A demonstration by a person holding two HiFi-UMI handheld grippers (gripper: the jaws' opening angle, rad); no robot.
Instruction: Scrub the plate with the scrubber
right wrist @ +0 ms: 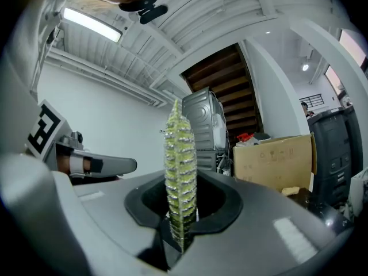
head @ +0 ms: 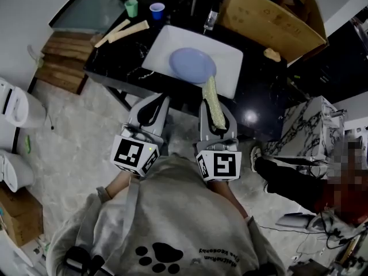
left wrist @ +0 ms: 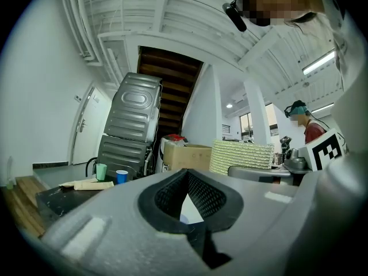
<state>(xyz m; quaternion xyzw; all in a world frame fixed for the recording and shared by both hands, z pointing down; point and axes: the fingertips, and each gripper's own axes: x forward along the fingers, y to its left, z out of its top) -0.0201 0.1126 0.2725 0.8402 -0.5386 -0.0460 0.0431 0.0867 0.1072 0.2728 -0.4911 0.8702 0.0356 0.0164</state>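
left tool (head: 155, 105): pressed together, holding nothing, centre-left of head view | right tool (right wrist: 181, 234): pinching the yellow-green scrubber (head: 211, 99), which juts past its tips | scrubber tip: at lower-right rim of plate (head: 191, 64), contact unclear | plate: pale blue, in white tray (head: 172, 39) on dark surface (head: 121, 62), upper centre

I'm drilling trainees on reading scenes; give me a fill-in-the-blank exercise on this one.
The gripper clamping the scrubber is the ___ one.
The left gripper has its jaws ___, with nothing between them.
Next to the green cup stands a ___ cup.
The plate lies in a white tray on a ___ table.
Missing: right; shut; blue; black.
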